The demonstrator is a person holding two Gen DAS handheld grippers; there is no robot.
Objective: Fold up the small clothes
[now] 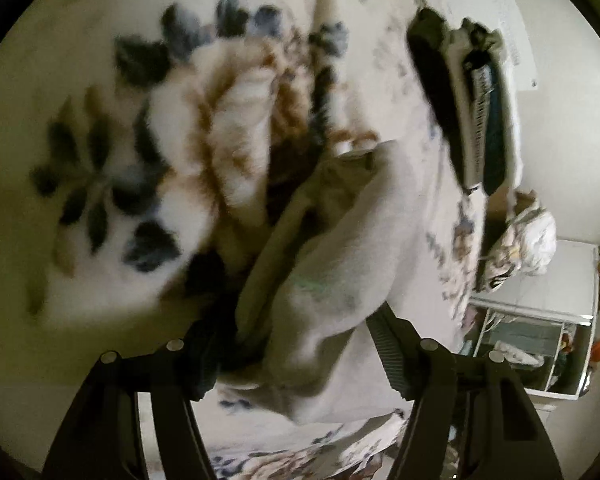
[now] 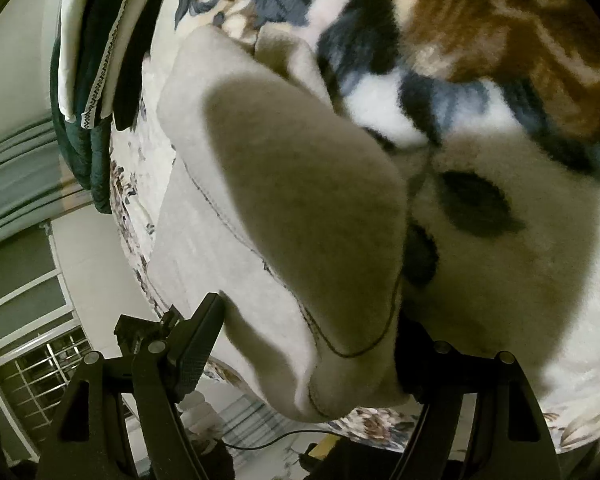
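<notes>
Gripping a beige garment (image 1: 332, 240) over the floral blanket (image 1: 100, 128).
I had the left gripper (image 1: 296, 356) and right gripper (image 2: 312, 344) fingers both clamped on its cloth.

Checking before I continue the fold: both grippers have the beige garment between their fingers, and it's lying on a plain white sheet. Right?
Not quite. The beige garment does sit between the fingers of the left gripper and right gripper, but under it is a floral blanket with blue and brown flowers, not a plain white sheet. The left wrist view shows this.
</notes>
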